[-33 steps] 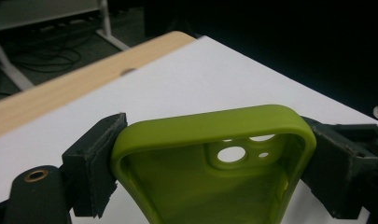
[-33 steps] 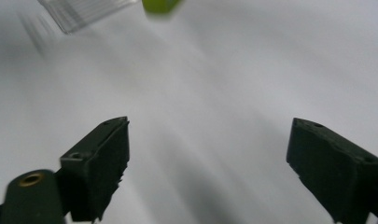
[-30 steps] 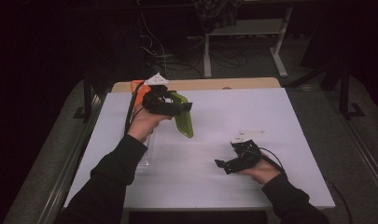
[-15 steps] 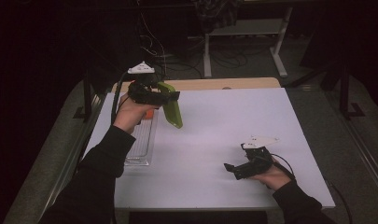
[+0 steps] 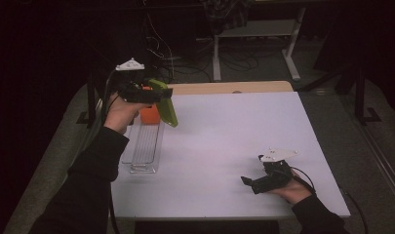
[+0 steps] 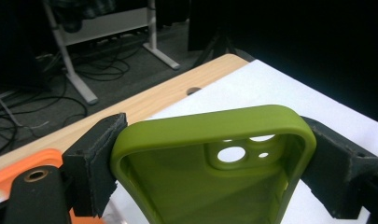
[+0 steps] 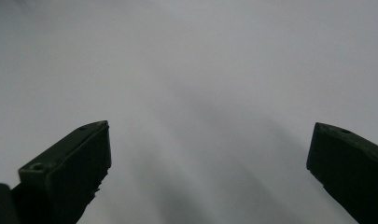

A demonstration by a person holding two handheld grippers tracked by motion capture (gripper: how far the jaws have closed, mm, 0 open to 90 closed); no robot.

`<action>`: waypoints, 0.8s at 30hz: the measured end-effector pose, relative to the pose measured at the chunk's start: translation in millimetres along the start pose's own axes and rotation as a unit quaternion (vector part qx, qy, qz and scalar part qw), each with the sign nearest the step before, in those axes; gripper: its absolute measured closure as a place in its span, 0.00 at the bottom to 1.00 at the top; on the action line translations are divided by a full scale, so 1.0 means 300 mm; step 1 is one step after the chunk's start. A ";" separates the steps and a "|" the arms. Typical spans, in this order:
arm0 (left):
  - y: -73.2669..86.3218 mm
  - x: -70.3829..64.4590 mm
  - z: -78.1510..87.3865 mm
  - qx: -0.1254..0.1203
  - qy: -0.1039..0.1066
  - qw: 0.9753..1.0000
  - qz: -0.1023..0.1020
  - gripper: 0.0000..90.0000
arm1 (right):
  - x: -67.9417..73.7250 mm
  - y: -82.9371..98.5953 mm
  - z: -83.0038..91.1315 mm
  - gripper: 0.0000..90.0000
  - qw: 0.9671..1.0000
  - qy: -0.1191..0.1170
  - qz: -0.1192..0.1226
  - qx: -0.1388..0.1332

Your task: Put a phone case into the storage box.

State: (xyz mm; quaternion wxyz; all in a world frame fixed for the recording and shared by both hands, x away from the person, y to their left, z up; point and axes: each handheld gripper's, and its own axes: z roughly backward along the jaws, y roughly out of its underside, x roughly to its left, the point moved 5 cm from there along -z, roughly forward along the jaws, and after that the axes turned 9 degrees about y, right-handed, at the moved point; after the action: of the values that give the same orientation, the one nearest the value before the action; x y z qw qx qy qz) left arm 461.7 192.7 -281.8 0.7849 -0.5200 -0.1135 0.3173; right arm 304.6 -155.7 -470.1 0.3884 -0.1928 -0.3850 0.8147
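Left gripper (image 6: 214, 154) clamps the green case (image 6: 214, 177) above the tray (image 5: 145, 146); right gripper (image 7: 210, 158) (jaws wide) rests far right of it.

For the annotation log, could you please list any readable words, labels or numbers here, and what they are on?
None can be read.
Green phone case: plain, no print.
Orange block: no marking that can be made out.
Left gripper and right gripper: no lettering visible.

Left gripper (image 5: 158, 92): carries the green phone case (image 5: 167, 103) higher and farther toward the table's back-left corner.
Right gripper (image 5: 251, 183): sits nearer the front-right corner.
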 end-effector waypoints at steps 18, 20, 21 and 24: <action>0.012 0.174 0.061 0.011 -0.073 0.997 0.006 0.16 | -0.004 -0.005 0.003 0.00 1.000 -0.003 0.001 -0.004; 0.020 0.195 0.061 0.014 -0.082 0.997 0.007 0.16 | -0.005 -0.007 0.004 0.00 1.000 -0.004 -0.001 -0.007; 0.025 0.203 0.060 0.017 -0.088 0.996 0.009 0.16 | -0.005 -0.008 0.005 0.00 1.000 -0.005 -0.001 -0.007; 0.040 0.229 0.060 0.024 -0.100 0.995 0.014 0.16 | -0.006 -0.008 0.005 0.00 1.000 -0.004 0.001 -0.008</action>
State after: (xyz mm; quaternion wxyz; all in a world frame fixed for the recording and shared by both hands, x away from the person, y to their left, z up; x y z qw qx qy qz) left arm 501.0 251.5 -294.9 0.7777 -0.4677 -0.1766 0.3811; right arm 305.9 -156.8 -467.2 0.3847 -0.1927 -0.3928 0.8128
